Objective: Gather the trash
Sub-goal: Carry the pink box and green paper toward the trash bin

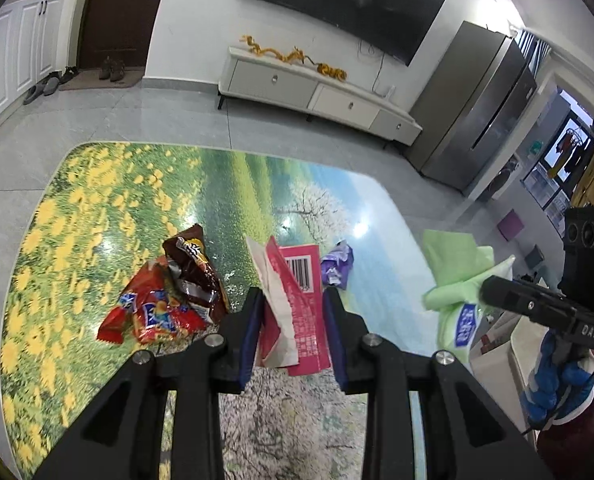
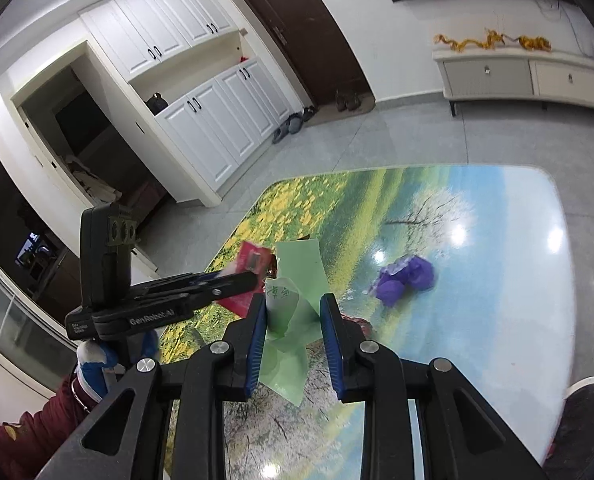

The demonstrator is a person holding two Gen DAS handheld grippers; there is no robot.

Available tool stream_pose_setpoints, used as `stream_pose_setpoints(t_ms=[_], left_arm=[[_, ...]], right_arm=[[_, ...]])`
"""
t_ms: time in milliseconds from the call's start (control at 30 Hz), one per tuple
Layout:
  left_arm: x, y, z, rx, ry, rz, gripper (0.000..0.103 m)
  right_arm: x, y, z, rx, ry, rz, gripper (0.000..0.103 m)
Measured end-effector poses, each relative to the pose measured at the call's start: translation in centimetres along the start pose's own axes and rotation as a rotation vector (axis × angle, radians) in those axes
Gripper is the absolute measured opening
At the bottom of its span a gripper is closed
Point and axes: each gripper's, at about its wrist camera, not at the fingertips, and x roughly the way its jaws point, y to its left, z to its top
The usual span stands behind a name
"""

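My left gripper [image 1: 293,300] is shut on a torn pink packet [image 1: 301,300] and holds it above the table with the flower-landscape print [image 1: 97,208]. My right gripper [image 2: 293,304] is shut on a light green wrapper [image 2: 293,300], also held above the table. The right gripper also shows in the left wrist view [image 1: 537,304], and so does the green wrapper [image 1: 457,276]. On the table lie a red snack bag [image 1: 153,312], a brown snack bag [image 1: 195,272] and a crumpled purple wrapper [image 1: 339,266] [image 2: 405,276].
The table's edge drops to a grey tiled floor [image 1: 177,112]. A white TV cabinet [image 1: 317,92] stands by the far wall and a grey fridge [image 1: 477,104] to the right. A shoe [image 2: 589,412] shows at the table's right edge.
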Motion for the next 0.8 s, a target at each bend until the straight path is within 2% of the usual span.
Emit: stream_pose_setpoints(t_ms=[167, 367, 567, 800], left_arm=[[-1.5, -1.3, -0.2, 0.010, -0.021, -0.015, 0.029], [-1.0, -4.7, -0.3, 0.037, -0.004, -0.064, 0.029], [2.1, -10.2, -0.6, 0.098, 0.057, -0.144, 0.029], [7.2, -18.8, -1.3, 0.191, 0.153, -0.232, 0.029]], right_arm=[[-3.6, -1.3, -0.7, 0.007, -0.047, -0.048, 0.026], [-8.0, -4.5, -2.3, 0.053, -0.097, -0.118, 0.026], [-12.0, -8.4, -4.2, 0.116, -0.132, -0.210, 0.026], [-16.0, -13.1, -7.1, 0.187, -0.135, -0.352, 0.026]])
